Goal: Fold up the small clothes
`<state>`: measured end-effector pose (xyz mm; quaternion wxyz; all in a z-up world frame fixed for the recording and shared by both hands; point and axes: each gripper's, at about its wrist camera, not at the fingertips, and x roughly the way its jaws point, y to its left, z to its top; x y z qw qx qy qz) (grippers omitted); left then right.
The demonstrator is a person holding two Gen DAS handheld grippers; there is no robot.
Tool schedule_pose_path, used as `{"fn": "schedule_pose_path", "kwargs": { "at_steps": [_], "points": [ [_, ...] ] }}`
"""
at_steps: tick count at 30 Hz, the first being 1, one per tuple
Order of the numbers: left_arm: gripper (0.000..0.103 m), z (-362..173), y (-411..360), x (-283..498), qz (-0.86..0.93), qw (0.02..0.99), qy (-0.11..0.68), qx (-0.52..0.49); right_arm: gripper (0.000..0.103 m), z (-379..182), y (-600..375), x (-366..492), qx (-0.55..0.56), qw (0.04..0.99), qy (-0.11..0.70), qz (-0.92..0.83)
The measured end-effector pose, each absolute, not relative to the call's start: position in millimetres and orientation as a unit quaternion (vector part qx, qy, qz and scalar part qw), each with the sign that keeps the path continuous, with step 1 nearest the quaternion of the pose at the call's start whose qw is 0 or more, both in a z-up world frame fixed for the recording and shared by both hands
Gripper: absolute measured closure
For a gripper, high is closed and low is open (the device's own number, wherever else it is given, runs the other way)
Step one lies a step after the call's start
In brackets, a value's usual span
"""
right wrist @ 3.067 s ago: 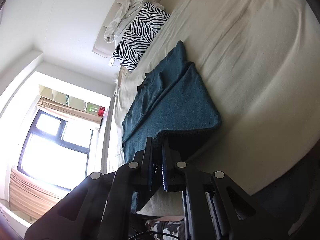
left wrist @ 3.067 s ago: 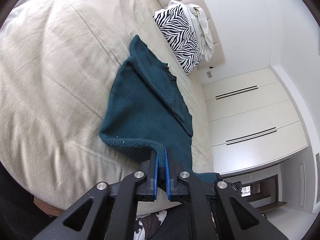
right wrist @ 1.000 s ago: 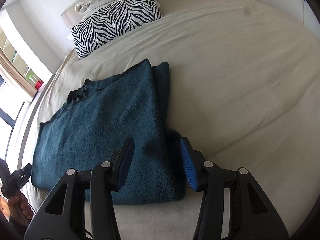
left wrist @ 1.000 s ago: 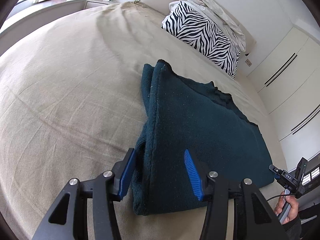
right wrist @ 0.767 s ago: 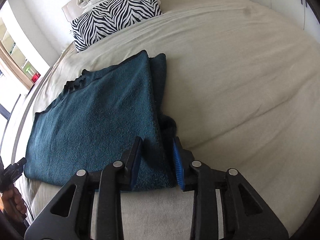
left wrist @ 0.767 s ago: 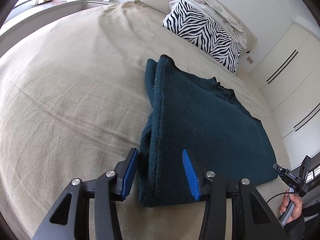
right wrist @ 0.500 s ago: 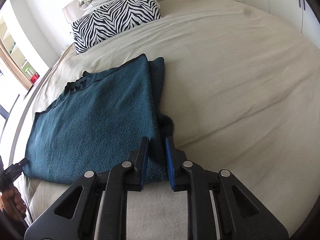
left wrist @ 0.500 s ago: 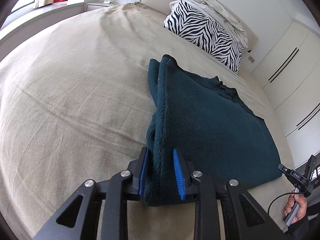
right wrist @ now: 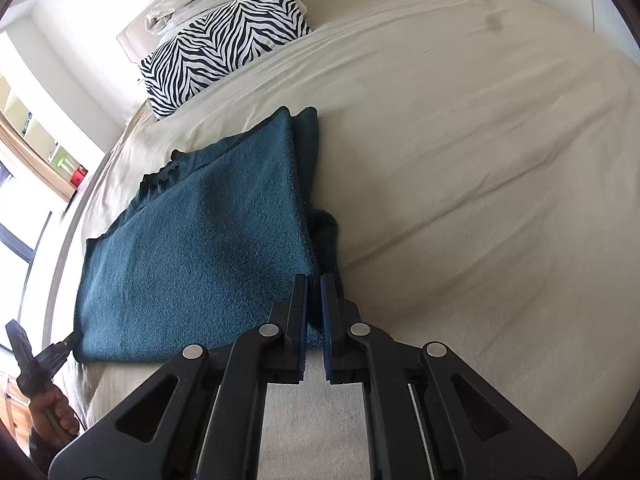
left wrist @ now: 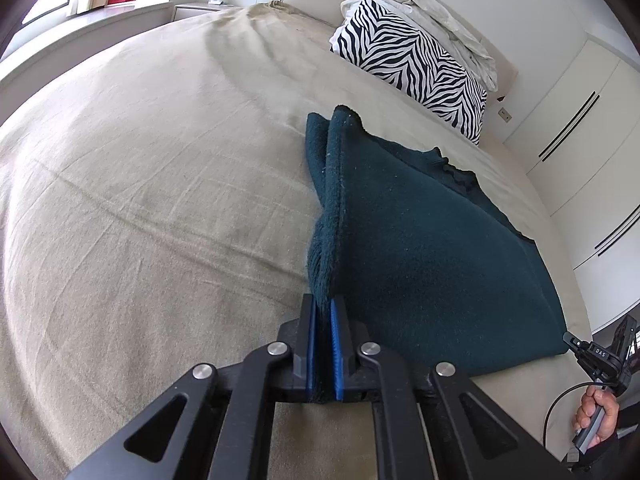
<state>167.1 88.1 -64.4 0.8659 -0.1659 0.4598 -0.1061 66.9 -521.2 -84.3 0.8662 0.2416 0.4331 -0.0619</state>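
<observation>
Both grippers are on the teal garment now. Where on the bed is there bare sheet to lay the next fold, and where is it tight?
Bare sheet stretches wide from the teal garment past the left gripper. Bare sheet also runs out past the right gripper. It is tight only toward the headboard, where the zebra pillow sits close to the garment's far edge.

Garment (left wrist: pixel 432 256) corners hidden btwn tool pads; hand (left wrist: pixel 596 420) cut off at frame edge.
</observation>
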Motion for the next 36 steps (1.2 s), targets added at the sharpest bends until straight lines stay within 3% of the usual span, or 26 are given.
{"fn": "schedule_pose_path", "kwargs": {
  "at_steps": [15,19,21,23,24,25,28,36],
  "points": [
    [0.095,-76,96,161,-0.106,0.856,0.473,-0.178,0.098,-113,-526,62,0.267,0.849,0.452,-0.056],
    [0.087,-77,100,162,-0.112,0.848,0.481,-0.190,0.095,-115,-529,61,0.282,0.847,0.448,-0.045],
    [0.080,-71,102,159,-0.108,0.847,0.485,-0.187,0.086,-114,-533,59,0.297,0.841,0.449,-0.049],
    [0.071,-56,103,152,-0.088,0.860,0.473,-0.170,0.068,-105,-538,52,0.301,0.847,0.434,-0.059],
    [0.067,-46,102,150,-0.082,0.869,0.462,-0.158,0.051,-98,-539,48,0.299,0.854,0.421,-0.069],
    [0.064,-37,99,148,-0.080,0.878,0.450,-0.146,0.046,-89,-541,44,0.297,0.861,0.406,-0.081],
    [0.058,-13,82,157,-0.088,0.896,0.422,-0.110,0.045,-64,-538,46,0.287,0.875,0.381,-0.079],
    [0.058,-6,9,233,-0.104,0.913,0.393,-0.028,0.046,-51,-449,151,0.320,0.861,0.386,0.091]
  ]
}}
